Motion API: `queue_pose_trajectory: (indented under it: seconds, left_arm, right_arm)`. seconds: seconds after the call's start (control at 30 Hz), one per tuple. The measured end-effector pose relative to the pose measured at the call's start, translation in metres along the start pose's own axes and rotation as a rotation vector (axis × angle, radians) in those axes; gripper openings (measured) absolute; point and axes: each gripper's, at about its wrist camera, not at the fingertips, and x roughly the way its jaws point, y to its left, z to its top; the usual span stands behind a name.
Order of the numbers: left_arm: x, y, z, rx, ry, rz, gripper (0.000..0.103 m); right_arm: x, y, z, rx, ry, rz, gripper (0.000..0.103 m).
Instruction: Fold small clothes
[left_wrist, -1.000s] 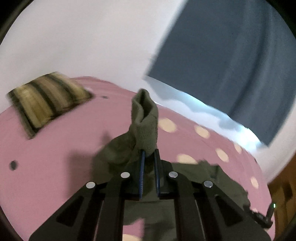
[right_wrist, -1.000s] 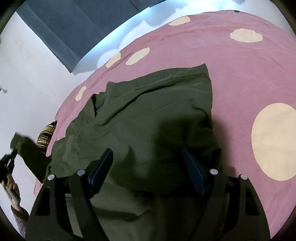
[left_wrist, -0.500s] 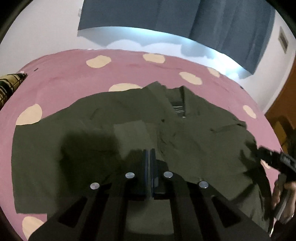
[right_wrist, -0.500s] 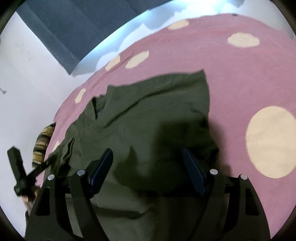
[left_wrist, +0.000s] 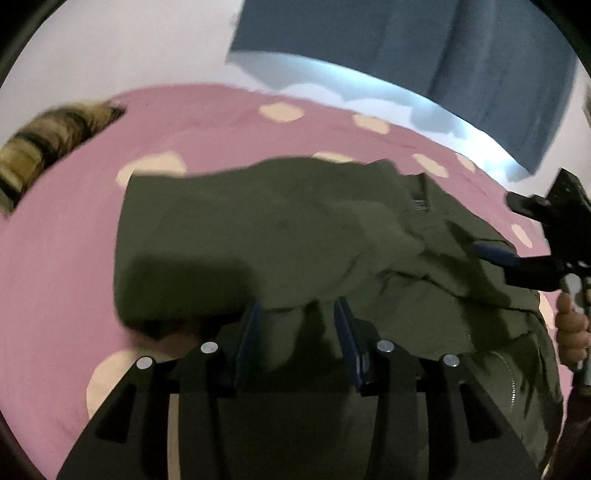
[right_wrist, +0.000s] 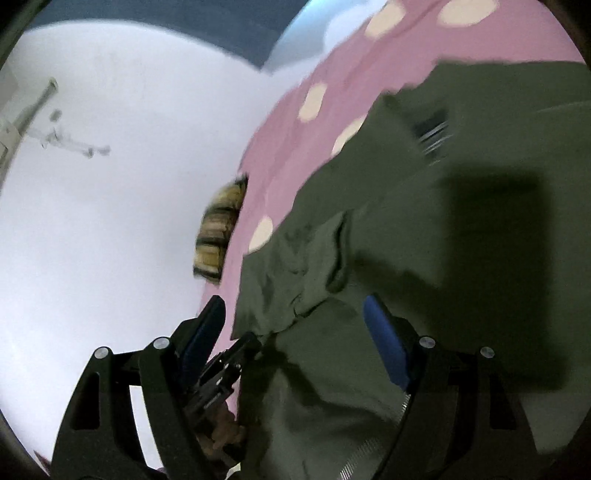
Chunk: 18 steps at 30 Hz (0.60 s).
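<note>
An olive green jacket (left_wrist: 295, 236) lies spread on a pink bed cover with cream dots (left_wrist: 62, 266), one sleeve folded over its body. My left gripper (left_wrist: 297, 317) is open just above the jacket's near edge, holding nothing. The right gripper shows at the right of the left wrist view (left_wrist: 517, 258), held by a hand. In the right wrist view my right gripper (right_wrist: 295, 314) is open over the jacket (right_wrist: 424, 229) near the folded sleeve cuff, holding nothing. The left gripper (right_wrist: 229, 362) shows low in that view.
A striped yellow and black cushion (left_wrist: 44, 147) lies at the far left of the bed, also in the right wrist view (right_wrist: 219, 229). A white wall (right_wrist: 110, 203) and a dark blue curtain (left_wrist: 424, 55) stand behind the bed.
My left gripper carried the sleeve over the jacket, let it go and opened. My right gripper swung left over the jacket and stayed open.
</note>
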Motion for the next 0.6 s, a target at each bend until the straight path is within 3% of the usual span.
queue_pose_trajectory:
  seconds: [0.17,0.43,0.5,0.6]
  left_arm:
    - [0.003,0.026,-0.009,-0.093,0.019,0.027,0.042]
    - [0.006,0.039,-0.014,-0.161,0.037,0.015,0.042]
    - [0.007,0.037,-0.014,-0.153,0.035,0.023,0.042]
    - [0.006,0.036,-0.015,-0.15,0.033,0.027,0.042]
  right_arm:
    - [0.061,-0.002,0.012,0.031,0.104,-0.041,0.077]
    - [0.078,-0.009,0.011,0.096,0.132,-0.009,0.077]
    - [0.08,-0.009,0.012,0.087,0.13,-0.021,0.066]
    - [0.079,-0.01,0.013,0.079,0.123,-0.055,0.061]
